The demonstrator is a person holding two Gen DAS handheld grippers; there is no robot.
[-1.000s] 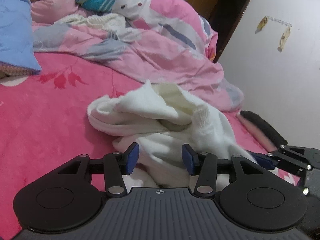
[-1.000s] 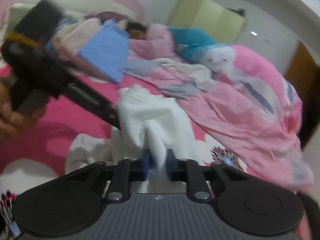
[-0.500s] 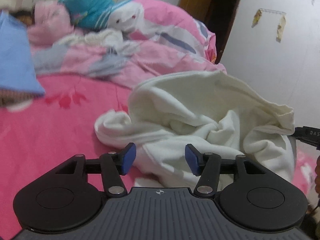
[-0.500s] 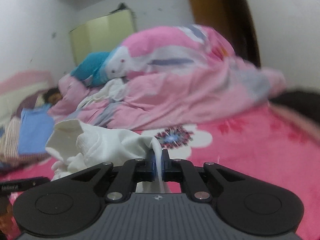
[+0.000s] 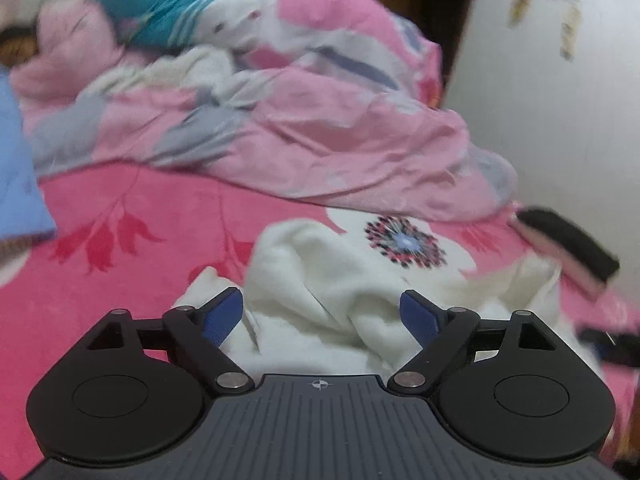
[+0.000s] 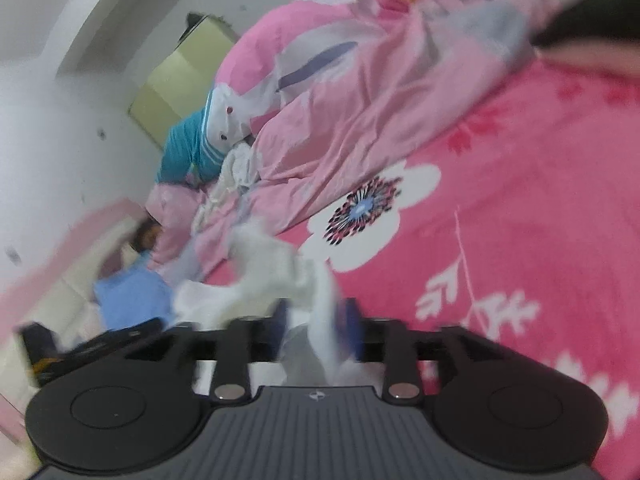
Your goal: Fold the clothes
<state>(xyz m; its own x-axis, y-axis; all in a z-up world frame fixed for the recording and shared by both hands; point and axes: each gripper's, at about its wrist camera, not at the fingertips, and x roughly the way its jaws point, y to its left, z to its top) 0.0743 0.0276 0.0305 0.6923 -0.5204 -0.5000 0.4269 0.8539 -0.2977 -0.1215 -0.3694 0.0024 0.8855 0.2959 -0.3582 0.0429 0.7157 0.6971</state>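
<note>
Viewing along the left gripper (image 5: 322, 312), its jaws are seen standing wide apart, having just been opening; the blue pads (image 5: 223, 316) press on nothing. The white garment (image 5: 332, 280) is seen crumpled on the pink floral bedsheet (image 5: 132, 248), directly beyond the fingertips at 12 o'clock, with loose folds lying between the spread fingers. A white flower print (image 5: 404, 242) is shown on the sheet at 1 o'clock, partly covered by the garment. A rumpled pink quilt (image 5: 320, 128) is piled behind, from 11 to 1 o'clock, and a blue cloth (image 5: 16, 184) is located at 9 o'clock. A dark object (image 5: 576, 248) is seen at 3 o'clock by the bed edge; its kind cannot be told. From the right wrist, a rolled and blurred view is given. The right gripper (image 6: 316, 320) is shown with jaws parted, having just been opening; a strip of the white garment (image 6: 280, 264) hangs between them, and whether the pads touch it cannot be told through the blur. The bulk of the garment trails toward 11 o'clock. The pink quilt (image 6: 360, 92) is at 12 o'clock.
</note>
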